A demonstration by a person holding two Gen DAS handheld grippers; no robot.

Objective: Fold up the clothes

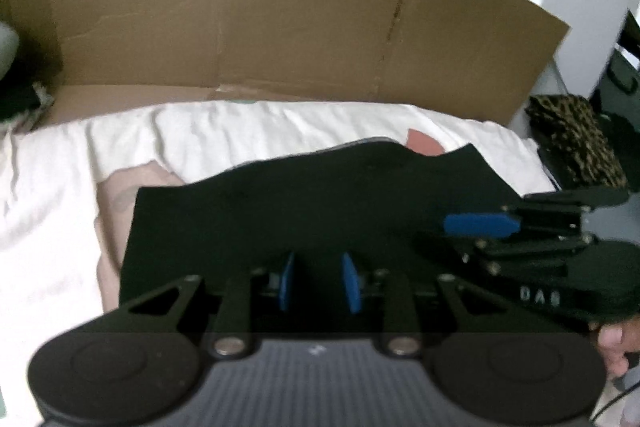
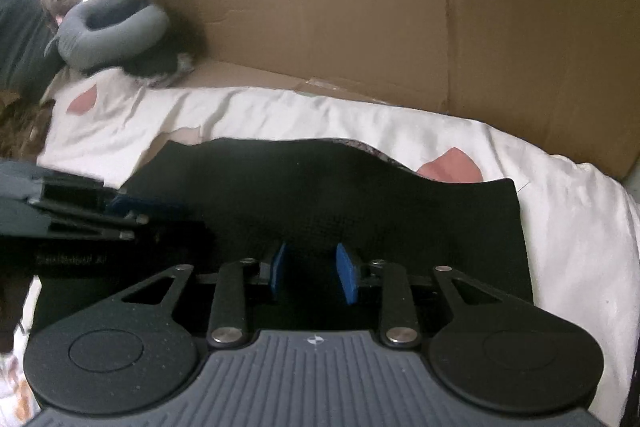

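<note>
A black garment [image 1: 280,211] [image 2: 320,195] lies spread flat on a white sheet [image 1: 240,135] [image 2: 560,227], its far edge wavy. My left gripper [image 1: 318,261] hovers low over the garment's near edge, its blue pads apart with only dark cloth showing in the gap. My right gripper [image 2: 311,255] stands the same way over the near edge, further right, pads apart. Each gripper shows in the other's view: the right one [image 1: 480,225] from the side, the left one [image 2: 140,211] at the left border. Whether cloth sits between either pair of pads is hidden by the dark.
A brown cardboard wall [image 1: 280,27] [image 2: 400,27] stands behind the sheet. A leopard-print cloth [image 1: 576,143] lies at the right edge. A grey neck pillow [image 2: 108,27] rests at the back left. A pink patch [image 2: 450,167] shows past the garment. A person's fingers [image 1: 616,343] hold the right gripper.
</note>
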